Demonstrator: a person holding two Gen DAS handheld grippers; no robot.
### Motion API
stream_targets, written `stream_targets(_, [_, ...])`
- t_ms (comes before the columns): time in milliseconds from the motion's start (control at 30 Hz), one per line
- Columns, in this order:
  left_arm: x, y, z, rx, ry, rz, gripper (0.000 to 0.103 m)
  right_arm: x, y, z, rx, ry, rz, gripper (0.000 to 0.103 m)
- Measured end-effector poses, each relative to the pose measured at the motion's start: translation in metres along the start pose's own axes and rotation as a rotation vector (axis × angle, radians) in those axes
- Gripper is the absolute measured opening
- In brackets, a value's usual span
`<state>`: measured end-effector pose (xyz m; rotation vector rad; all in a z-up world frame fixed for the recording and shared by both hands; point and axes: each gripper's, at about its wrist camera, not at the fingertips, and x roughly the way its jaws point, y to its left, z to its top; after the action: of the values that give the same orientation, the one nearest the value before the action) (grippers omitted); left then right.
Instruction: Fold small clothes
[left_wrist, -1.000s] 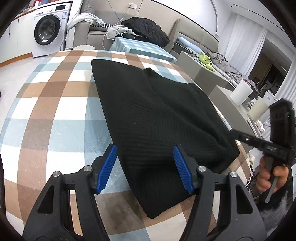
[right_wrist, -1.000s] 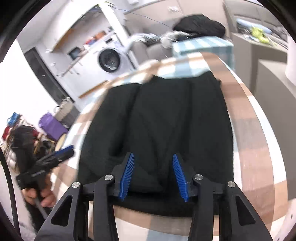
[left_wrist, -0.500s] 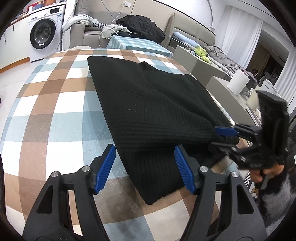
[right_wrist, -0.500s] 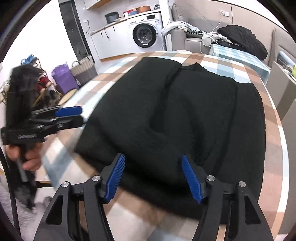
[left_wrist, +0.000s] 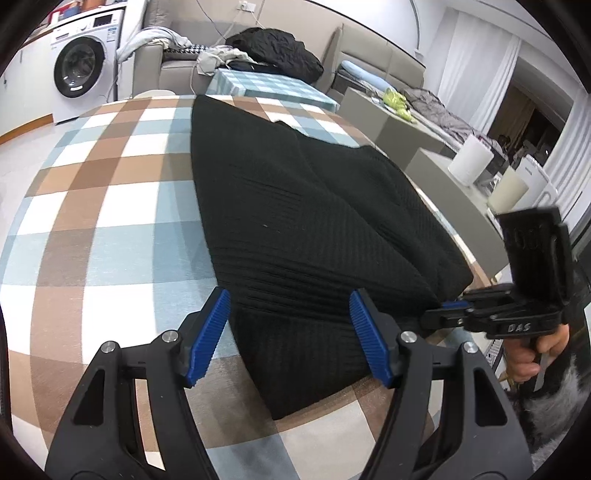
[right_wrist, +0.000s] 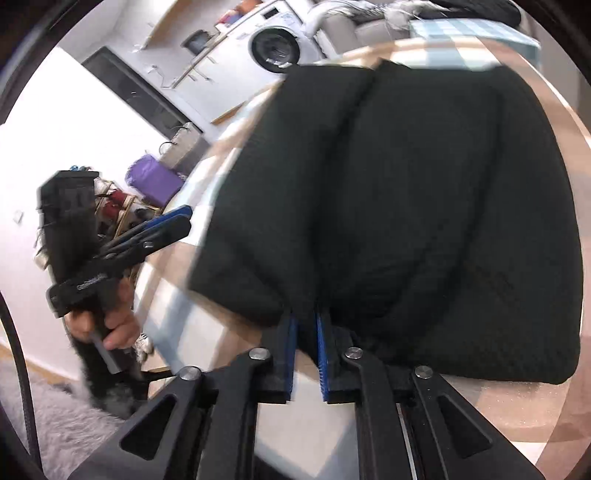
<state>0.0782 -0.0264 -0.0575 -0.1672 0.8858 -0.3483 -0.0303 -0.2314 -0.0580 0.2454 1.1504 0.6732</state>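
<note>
At the table's (left_wrist: 110, 206) near edge, the right gripper (right_wrist: 305, 354) has just pinched the black garment's (right_wrist: 424, 206) hem, while the left gripper (left_wrist: 291, 332) hangs spread apart over its near corner.

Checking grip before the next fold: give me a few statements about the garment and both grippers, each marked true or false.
1. The right gripper is pinching the near edge of the black sweater; its jaws have just been closing. True.
2. The left gripper is clamped on the sweater. False: its jaws stand apart over the hem.
3. The sweater lies on a checked tablecloth. True.
4. The sweater is white. False: it is black.
5. A washing machine stands in the background. True.
</note>
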Motion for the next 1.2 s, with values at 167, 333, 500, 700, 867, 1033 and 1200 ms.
stream_targets(167, [0.008,-0.004,-0.001,0.015,0.022,-0.021,0.065,-0.02,0.005,0.018,-0.006,-0.123,-0.001,0.042])
stream_targets(333, [0.007,0.006,0.002,-0.027,0.007,-0.023,0.065,0.003,-0.015,0.073,0.13,-0.209,-0.066,0.042])
stream_targets(500, [0.004,0.023,0.007,-0.056,-0.001,-0.003,0.065,0.055,-0.025,0.139,0.176,-0.164,-0.125,0.041])
stream_targets(700, [0.002,0.043,0.012,-0.085,-0.015,0.016,0.065,0.087,-0.034,0.186,0.197,-0.143,-0.161,0.019])
stream_targets(867, [-0.003,0.05,0.019,-0.107,-0.034,0.003,0.065,0.03,0.021,0.182,0.006,-0.34,-0.148,0.007])
stream_targets(1033, [-0.004,0.04,0.026,-0.085,-0.042,-0.03,0.065,-0.033,0.034,0.145,0.016,-0.451,-0.332,0.007])
stream_targets(1200, [0.011,0.02,0.025,-0.033,-0.012,-0.041,0.065,-0.017,-0.021,0.122,0.178,-0.342,-0.439,0.006])
